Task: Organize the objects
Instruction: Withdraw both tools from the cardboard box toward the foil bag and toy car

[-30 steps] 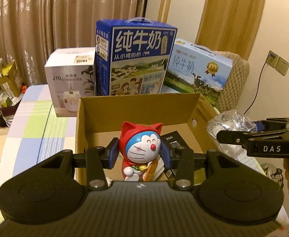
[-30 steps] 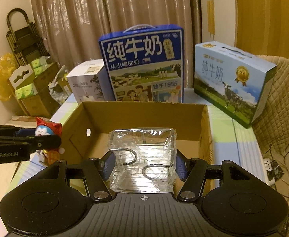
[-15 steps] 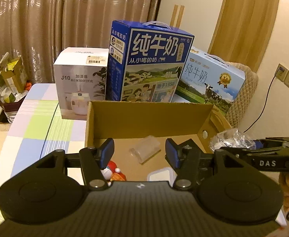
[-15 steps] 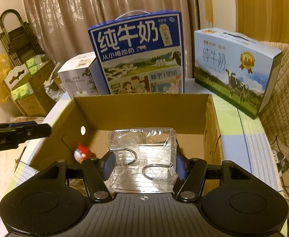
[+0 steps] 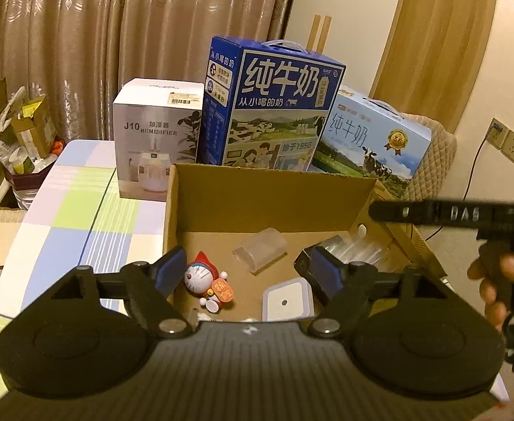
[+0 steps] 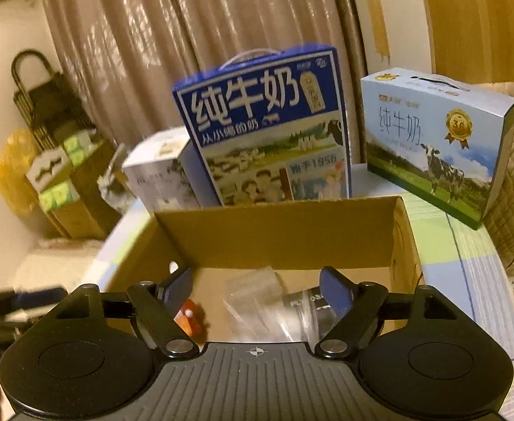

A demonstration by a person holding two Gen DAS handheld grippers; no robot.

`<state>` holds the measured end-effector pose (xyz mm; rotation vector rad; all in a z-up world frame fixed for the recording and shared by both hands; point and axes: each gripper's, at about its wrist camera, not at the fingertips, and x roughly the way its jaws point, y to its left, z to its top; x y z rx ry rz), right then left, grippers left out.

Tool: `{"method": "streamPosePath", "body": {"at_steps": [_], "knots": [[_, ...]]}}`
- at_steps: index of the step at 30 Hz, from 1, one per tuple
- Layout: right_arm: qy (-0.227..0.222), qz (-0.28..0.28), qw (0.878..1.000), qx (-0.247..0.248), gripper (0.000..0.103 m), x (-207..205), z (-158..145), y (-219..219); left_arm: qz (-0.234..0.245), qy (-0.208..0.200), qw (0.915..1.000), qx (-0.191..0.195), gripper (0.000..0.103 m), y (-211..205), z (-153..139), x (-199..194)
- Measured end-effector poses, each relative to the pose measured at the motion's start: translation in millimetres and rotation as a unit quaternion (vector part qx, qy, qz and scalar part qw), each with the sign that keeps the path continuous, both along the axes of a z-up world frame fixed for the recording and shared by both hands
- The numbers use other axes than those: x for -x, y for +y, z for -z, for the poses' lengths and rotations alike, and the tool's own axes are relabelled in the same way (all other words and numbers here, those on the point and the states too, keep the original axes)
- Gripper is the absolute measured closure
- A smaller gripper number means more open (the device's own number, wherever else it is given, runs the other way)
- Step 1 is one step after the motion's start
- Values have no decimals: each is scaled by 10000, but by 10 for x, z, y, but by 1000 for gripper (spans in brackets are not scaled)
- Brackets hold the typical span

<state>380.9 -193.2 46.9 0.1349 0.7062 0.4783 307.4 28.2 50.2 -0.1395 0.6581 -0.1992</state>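
Left wrist view: the left gripper [image 5: 248,268] is held spread and empty over the near edge of the cardboard box [image 5: 274,193], where the cat figurine [image 5: 206,280] is seen lying on its side at the near left, with a white-lidded case [image 5: 286,300] and a clear plastic pack [image 5: 353,251] to its right. The right gripper [image 6: 257,291] is likewise parted and empty, so a clean withdrawal is best made straight up, clear of the walls. Farther off, milk cartons [image 5: 274,105] and a humidifier box [image 5: 155,133] are stood on the checked tablecloth [image 5: 81,203], before curtains [image 5: 116,35].
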Motion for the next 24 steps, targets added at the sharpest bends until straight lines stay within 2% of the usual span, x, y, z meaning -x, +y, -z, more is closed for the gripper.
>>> {"method": "streamPosePath", "body": {"at_steps": [4,9,17,24], "knots": [[-38,139,9999,28,26,138,-48,-95,-112,-46,9999,85,21,54,-3,177],[72,289,9996,11,26,490,-63,-314,-235,-9,9997,105,20,84,-9,502],[215,526,9983,-88,26,1335,-87,-607,-270,-24,9996,-37,9,-33,-92,1170],[406,582,9974,-154,26,2058,-19,-785,-385,70,9992,-93,5,-74,-94,1739]]}}
